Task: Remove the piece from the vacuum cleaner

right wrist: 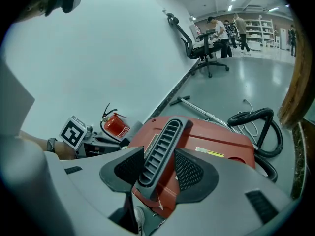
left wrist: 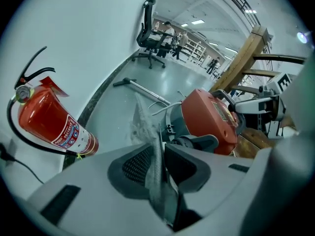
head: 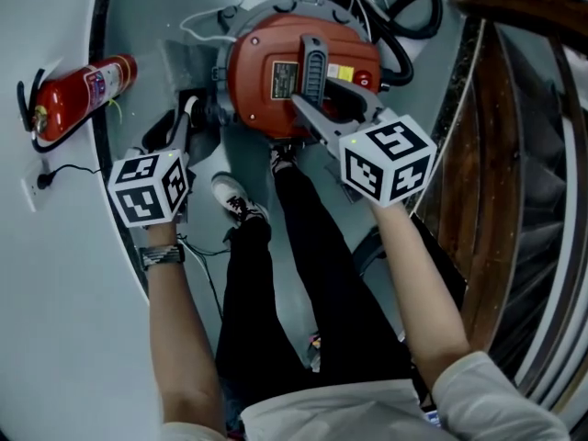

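Note:
A red vacuum cleaner (head: 266,72) stands on the grey floor ahead of the person's feet, with a black ribbed handle (head: 312,58) on top. My right gripper (head: 312,90) is shut on that handle (right wrist: 162,146), one pad against each side. My left gripper (head: 184,118) is at the vacuum's left side. A thin, dusty grey filter cloth (left wrist: 147,136) stands on edge between its jaws, which are slightly apart. In the left gripper view (left wrist: 160,151) the cloth reaches up toward the vacuum (left wrist: 206,117).
A red fire extinguisher (head: 78,90) lies by the white wall at left. A black hose (head: 404,7) coils behind the vacuum. Wooden stairs (head: 496,154) rise at right. A metal wand (left wrist: 142,88) lies on the floor further off. The person's shoes (head: 239,205) stand just below the vacuum.

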Demonstrator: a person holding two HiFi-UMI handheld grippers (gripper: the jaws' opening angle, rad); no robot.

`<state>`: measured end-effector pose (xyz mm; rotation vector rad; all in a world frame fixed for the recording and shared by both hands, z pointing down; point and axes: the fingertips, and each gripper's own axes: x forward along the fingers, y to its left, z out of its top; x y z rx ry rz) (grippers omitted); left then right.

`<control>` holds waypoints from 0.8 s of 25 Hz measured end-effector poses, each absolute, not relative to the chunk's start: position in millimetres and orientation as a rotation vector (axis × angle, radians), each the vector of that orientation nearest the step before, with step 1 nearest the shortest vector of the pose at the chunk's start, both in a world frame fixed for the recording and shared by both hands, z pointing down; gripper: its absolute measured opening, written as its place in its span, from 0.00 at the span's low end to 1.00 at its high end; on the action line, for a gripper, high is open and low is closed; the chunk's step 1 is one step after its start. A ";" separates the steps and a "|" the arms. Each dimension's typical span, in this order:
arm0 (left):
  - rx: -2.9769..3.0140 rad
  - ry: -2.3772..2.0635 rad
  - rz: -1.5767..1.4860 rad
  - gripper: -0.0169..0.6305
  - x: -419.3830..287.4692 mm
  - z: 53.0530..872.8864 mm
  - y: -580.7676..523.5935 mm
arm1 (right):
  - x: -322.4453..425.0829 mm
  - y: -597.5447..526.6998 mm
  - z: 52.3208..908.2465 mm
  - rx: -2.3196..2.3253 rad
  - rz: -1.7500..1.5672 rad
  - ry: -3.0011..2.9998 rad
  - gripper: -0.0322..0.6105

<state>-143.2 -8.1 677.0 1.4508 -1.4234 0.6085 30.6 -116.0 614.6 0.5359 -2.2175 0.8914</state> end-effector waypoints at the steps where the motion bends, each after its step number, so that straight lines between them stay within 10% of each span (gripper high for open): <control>1: 1.452 -1.417 0.611 0.18 -144.6 677.3 -7.9 | 30.7 -116.2 614.6 0.536 0.893 -2.217 0.35; 20: 1.411 -1.410 0.575 0.14 -143.6 686.6 -29.9 | 30.0 -116.0 614.5 0.541 0.906 -2.222 0.35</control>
